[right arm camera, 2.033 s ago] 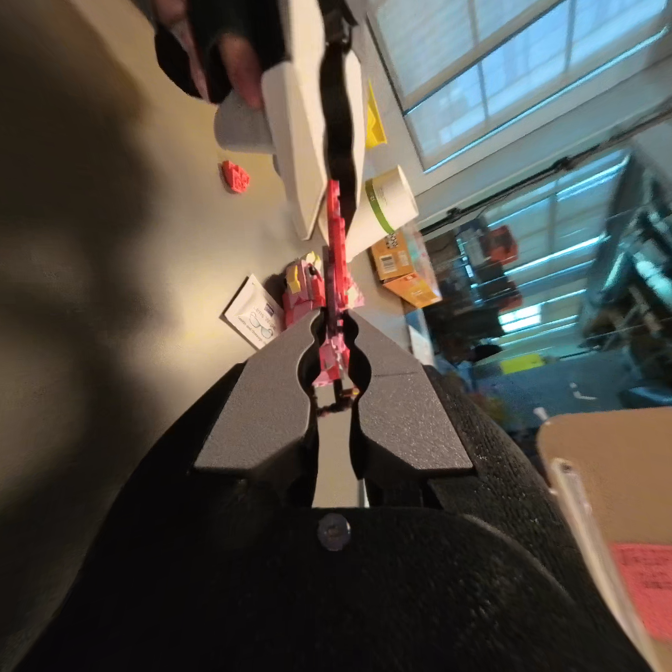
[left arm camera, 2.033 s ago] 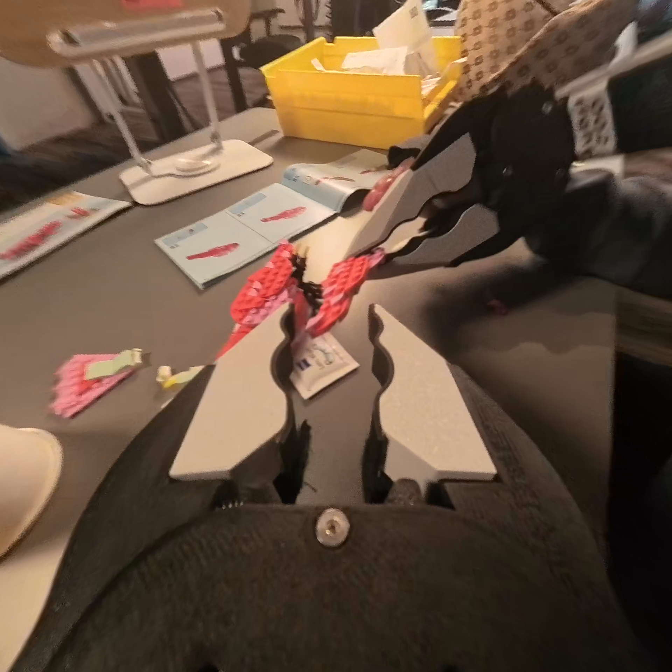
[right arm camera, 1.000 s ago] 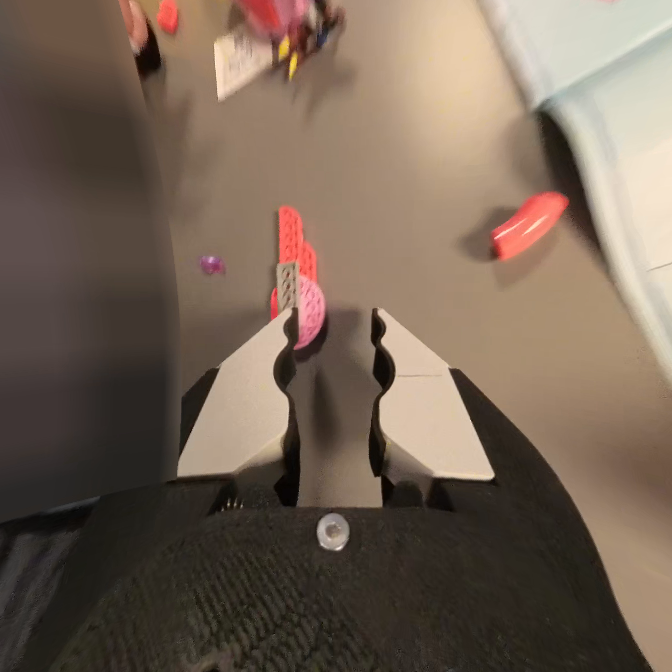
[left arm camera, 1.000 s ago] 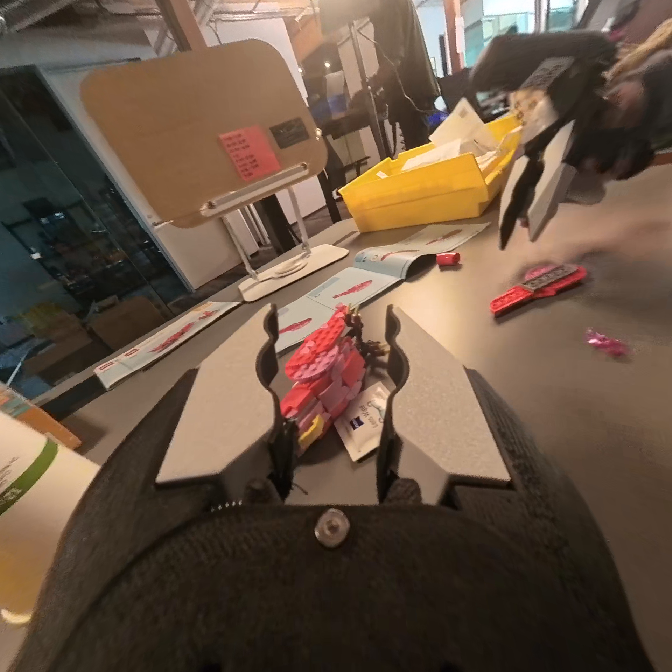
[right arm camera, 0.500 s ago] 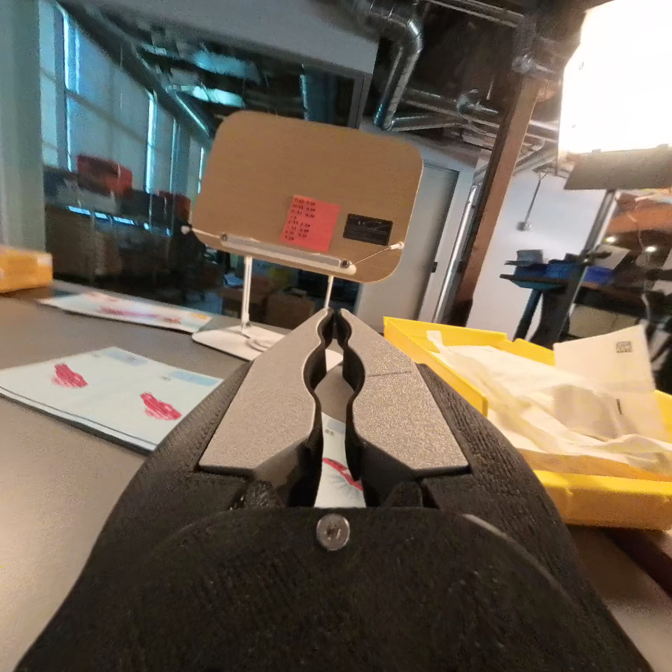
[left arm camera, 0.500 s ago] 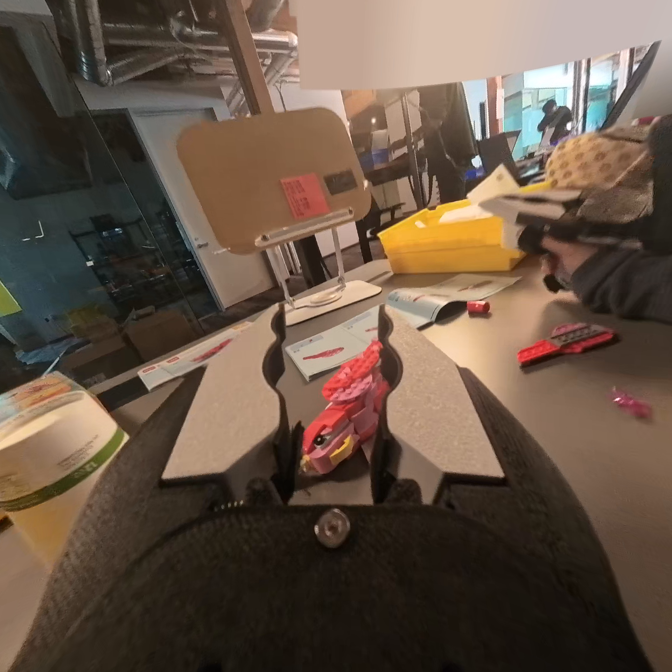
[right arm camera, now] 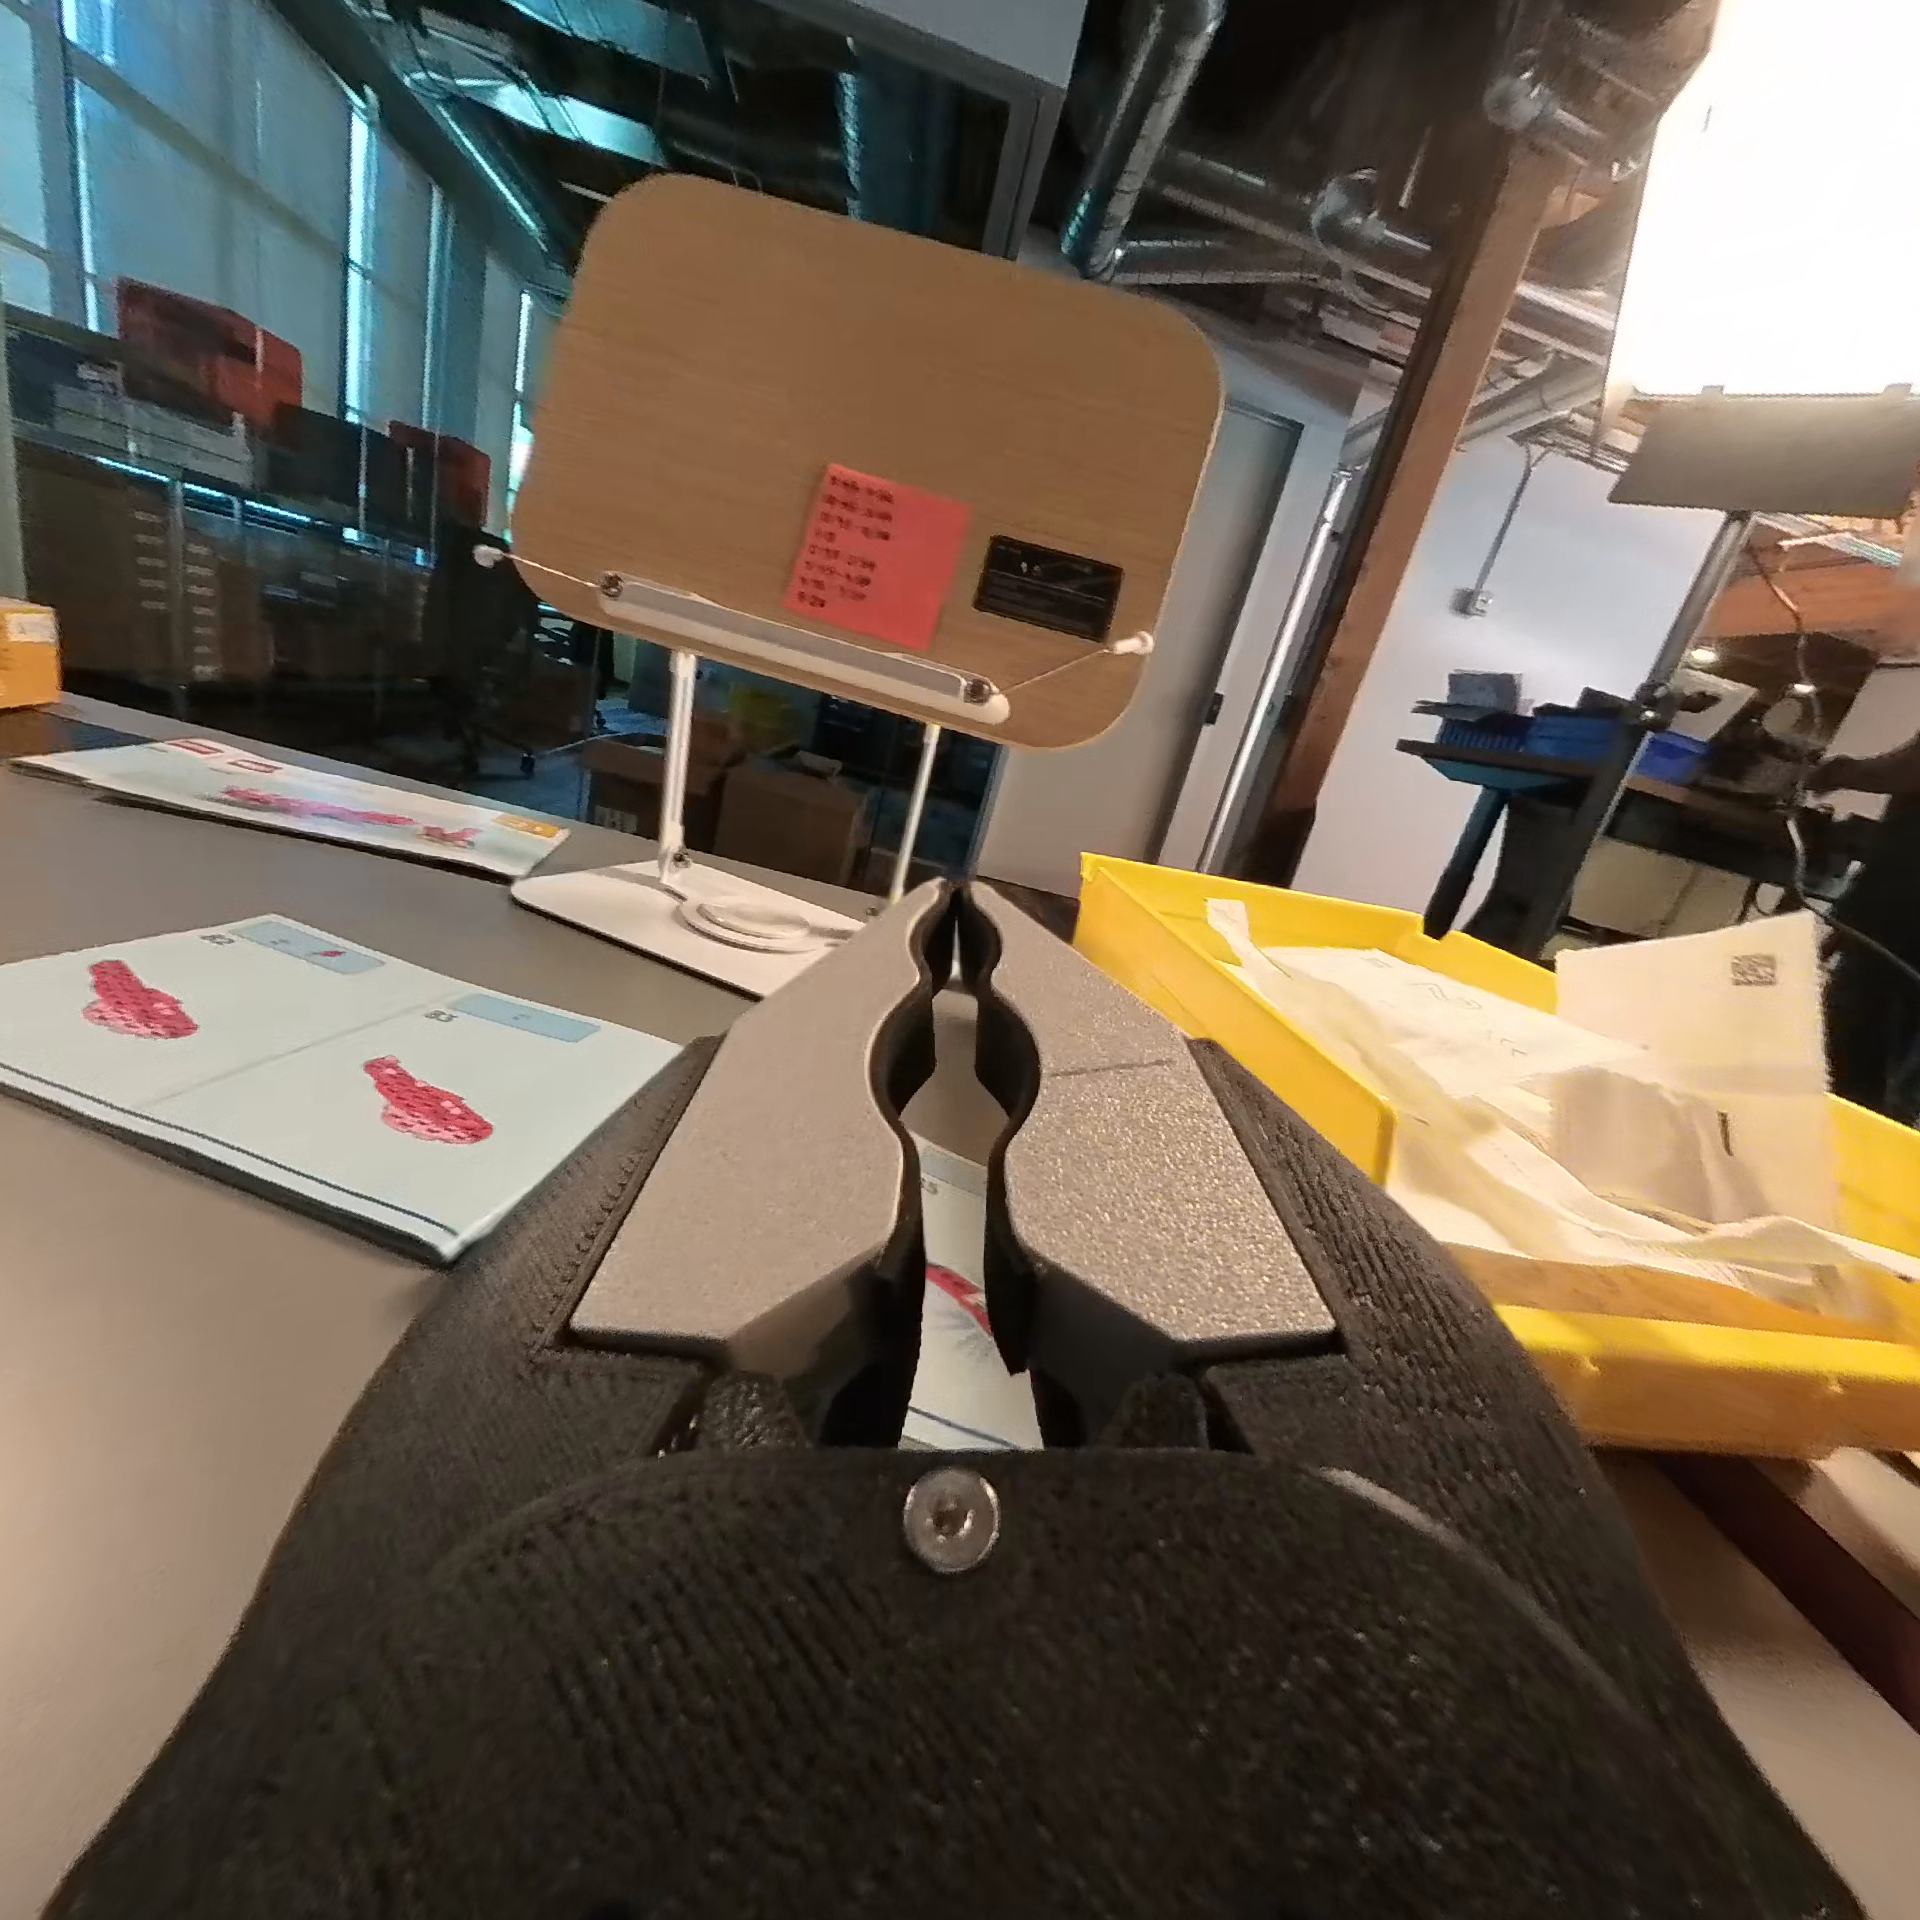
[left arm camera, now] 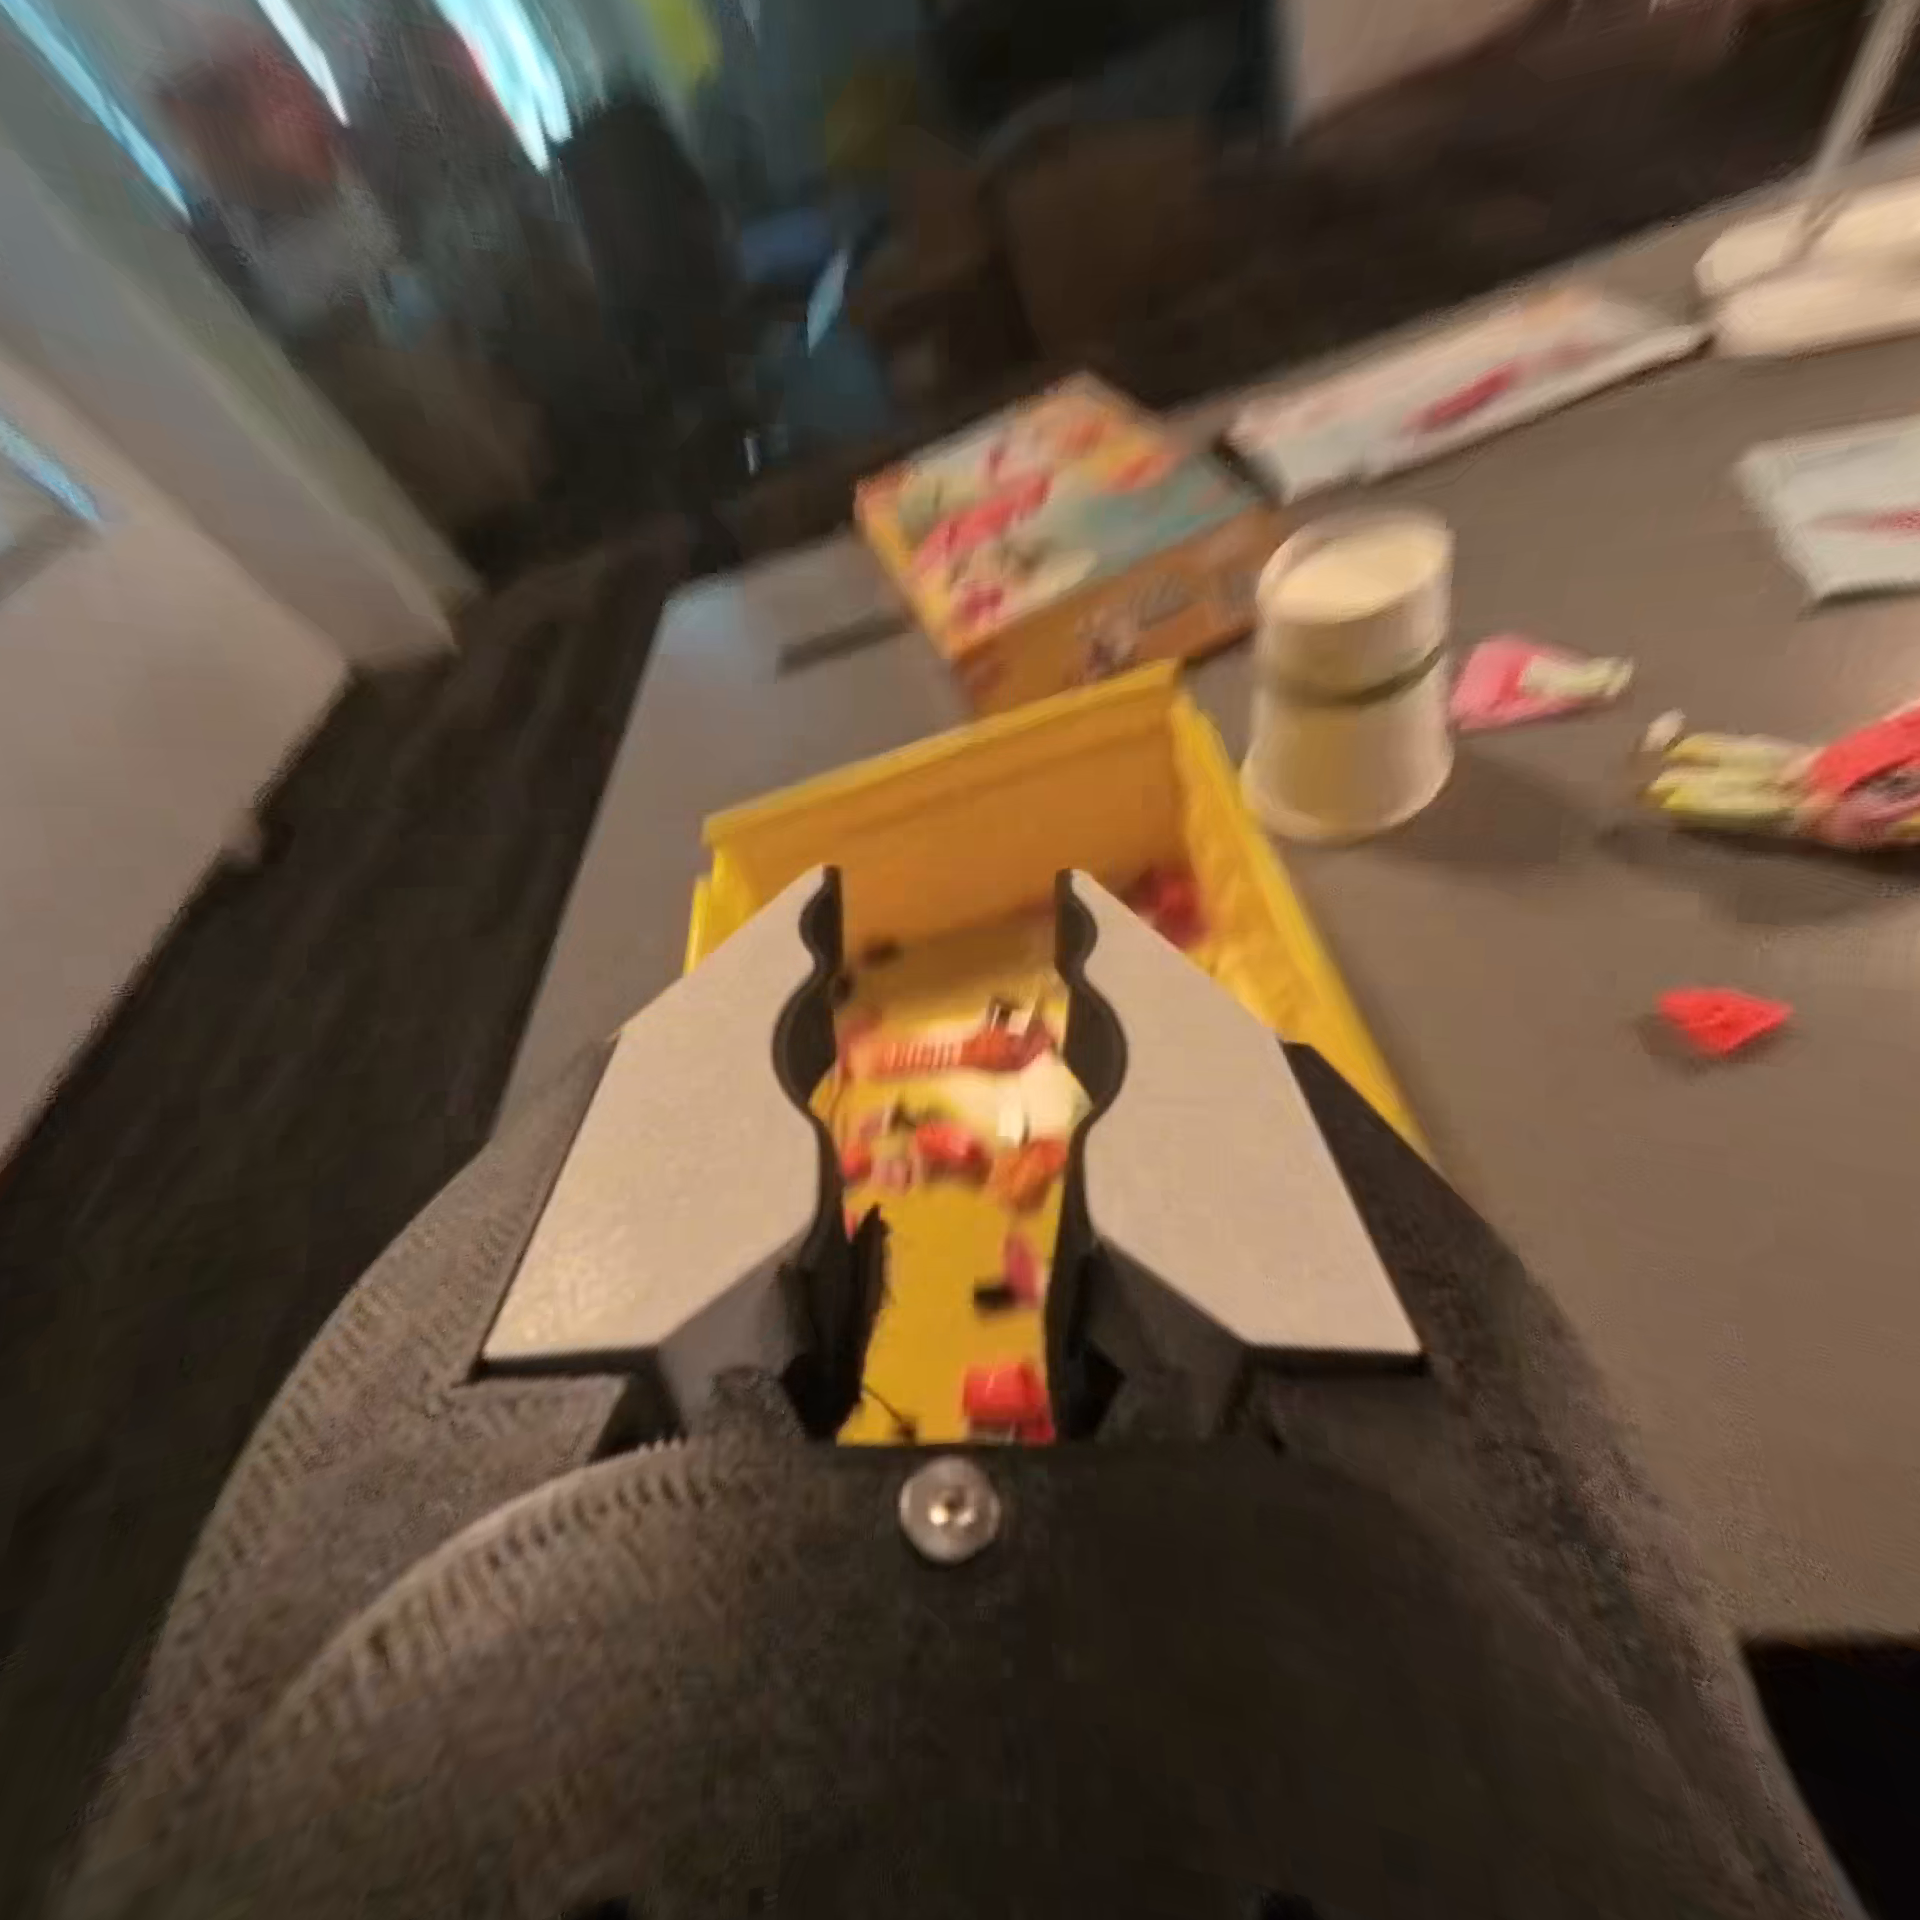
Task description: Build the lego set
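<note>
Your left gripper [left arm camera: 948, 914] is hovering with its fingers apart and nothing between them, above a yellow bin [left arm camera: 987, 790] of small red pieces [left arm camera: 940, 1143]. Just beyond the bin, an upturned paper cup [left arm camera: 1351, 686] is standing, a printed box [left arm camera: 1049, 520] behind it. Your right gripper [right arm camera: 954, 896] is resting with fingertips together, bare, near an open booklet [right arm camera: 291, 1049], a wooden stand [right arm camera: 873, 457] farther off.

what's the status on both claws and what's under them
Left claw open, nothing held, above yellow bin of small pieces. Right claw shut, bare, over open booklet.
</note>
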Demonstrator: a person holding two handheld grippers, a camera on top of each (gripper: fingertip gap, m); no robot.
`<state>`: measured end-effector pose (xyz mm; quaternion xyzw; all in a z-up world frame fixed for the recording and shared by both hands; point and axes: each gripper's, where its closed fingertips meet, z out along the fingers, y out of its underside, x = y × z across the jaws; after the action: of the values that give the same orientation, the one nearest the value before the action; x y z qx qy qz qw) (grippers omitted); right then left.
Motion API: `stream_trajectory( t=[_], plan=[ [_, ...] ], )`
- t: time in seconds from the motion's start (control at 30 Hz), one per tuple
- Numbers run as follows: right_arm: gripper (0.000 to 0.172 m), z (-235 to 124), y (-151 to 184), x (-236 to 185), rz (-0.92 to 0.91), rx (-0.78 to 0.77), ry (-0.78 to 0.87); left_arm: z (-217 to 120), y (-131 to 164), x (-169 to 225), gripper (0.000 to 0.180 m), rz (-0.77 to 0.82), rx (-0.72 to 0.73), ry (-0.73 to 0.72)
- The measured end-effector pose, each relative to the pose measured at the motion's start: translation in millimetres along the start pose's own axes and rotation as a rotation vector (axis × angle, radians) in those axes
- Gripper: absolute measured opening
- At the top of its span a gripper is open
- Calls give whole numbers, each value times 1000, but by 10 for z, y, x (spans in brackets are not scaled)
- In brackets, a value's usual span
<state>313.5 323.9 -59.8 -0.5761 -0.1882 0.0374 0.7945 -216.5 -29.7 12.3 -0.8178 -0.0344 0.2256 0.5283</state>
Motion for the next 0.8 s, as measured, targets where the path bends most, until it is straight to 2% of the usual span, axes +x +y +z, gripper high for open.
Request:
stream_trajectory(
  t=[0.1,0.23,0.33,0.5,0.63,0.73,0.8],
  plan=[
    [0,3,21,-12,-17,-17,5,199,611,-241,43,-163,-295,133],
    [0,12,67,21,-23,-45,29,442,1133,-92,30,-196,-507,332],
    [0,15,100,50,-20,-64,46,550,1398,151,24,-145,-635,456],
    [0,5,118,76,-18,-77,66,692,1617,457,13,-21,-722,590],
    [0,-10,108,53,-21,-78,64,729,1767,461,7,41,-795,566],
    [0,-13,104,28,-27,-77,56,810,1777,252,17,46,-791,419],
    [0,-10,105,17,-29,-78,50,828,1780,230,22,44,-780,406]
  ],
)
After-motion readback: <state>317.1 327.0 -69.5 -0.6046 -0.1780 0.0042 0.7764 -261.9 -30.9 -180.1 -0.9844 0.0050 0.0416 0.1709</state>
